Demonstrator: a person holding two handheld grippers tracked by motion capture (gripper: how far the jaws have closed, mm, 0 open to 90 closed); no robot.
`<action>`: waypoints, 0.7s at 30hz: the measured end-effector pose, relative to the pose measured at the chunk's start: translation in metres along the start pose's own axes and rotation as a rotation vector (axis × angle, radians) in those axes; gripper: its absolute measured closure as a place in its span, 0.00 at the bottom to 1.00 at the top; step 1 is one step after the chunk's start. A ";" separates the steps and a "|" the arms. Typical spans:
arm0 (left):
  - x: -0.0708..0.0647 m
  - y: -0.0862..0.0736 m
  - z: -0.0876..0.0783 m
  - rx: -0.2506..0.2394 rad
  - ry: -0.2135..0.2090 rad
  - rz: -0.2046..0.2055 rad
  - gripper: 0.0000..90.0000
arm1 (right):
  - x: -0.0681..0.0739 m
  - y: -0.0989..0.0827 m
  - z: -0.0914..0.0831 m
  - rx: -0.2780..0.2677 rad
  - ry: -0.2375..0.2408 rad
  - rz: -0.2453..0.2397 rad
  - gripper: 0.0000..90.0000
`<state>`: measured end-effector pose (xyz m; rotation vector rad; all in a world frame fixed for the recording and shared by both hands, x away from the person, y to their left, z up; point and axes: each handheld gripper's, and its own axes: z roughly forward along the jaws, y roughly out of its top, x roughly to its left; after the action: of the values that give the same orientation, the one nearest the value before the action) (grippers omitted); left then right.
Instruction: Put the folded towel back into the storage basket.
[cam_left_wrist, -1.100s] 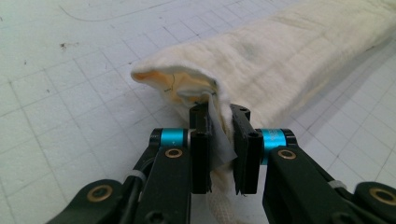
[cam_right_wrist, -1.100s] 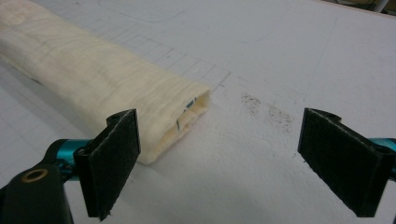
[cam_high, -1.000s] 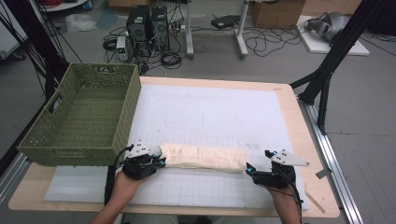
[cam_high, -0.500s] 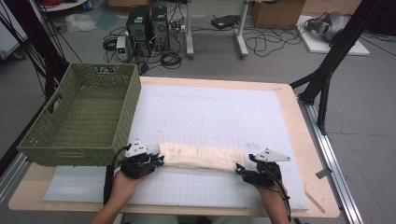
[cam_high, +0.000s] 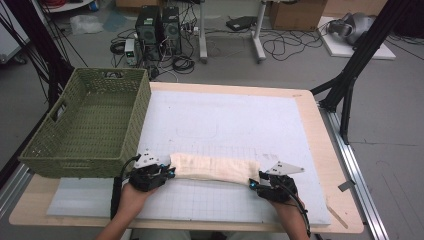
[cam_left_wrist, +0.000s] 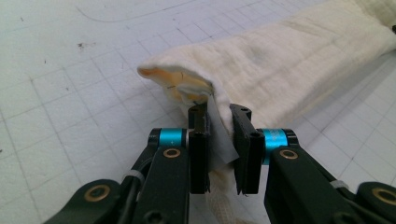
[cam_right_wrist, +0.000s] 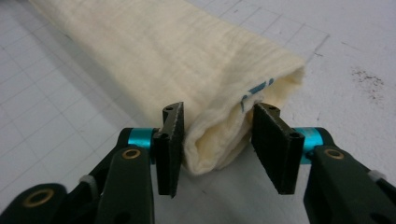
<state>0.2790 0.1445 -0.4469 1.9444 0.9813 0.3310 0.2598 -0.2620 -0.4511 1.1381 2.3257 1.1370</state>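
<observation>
A cream cloth (cam_high: 212, 169), folded into a long narrow band, lies across the near part of the white grid mat. My left gripper (cam_high: 169, 172) is at its left end. In the left gripper view the jaws (cam_left_wrist: 219, 112) are shut on the cloth's (cam_left_wrist: 289, 60) near corner, with a white tag pinched between them. My right gripper (cam_high: 252, 184) is at the right end. In the right gripper view it (cam_right_wrist: 217, 116) stands open, its jaws on either side of the cloth's (cam_right_wrist: 154, 51) folded end without squeezing it.
A green woven basket (cam_high: 75, 162) with nothing in it stands at the left, close to my left hand. The white mat (cam_high: 225, 115) covers most of the wooden table (cam_high: 320, 150). Beyond the far edge, cables and computer boxes lie on the floor.
My right gripper has moved left to the cloth's right end. The left gripper has stayed in place on the left end.
</observation>
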 end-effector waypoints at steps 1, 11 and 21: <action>0.000 0.000 0.000 0.002 0.001 0.003 0.87 | 0.000 0.000 0.000 -0.002 0.008 -0.008 0.64; 0.000 -0.001 0.001 0.003 0.001 0.005 0.86 | 0.000 0.000 0.001 0.005 0.032 -0.013 0.64; 0.000 0.000 0.000 -0.005 0.000 0.006 0.86 | 0.001 0.001 0.000 0.006 0.083 0.032 0.88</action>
<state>0.2788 0.1444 -0.4470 1.9432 0.9740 0.3365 0.2591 -0.2609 -0.4500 1.1552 2.3823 1.2110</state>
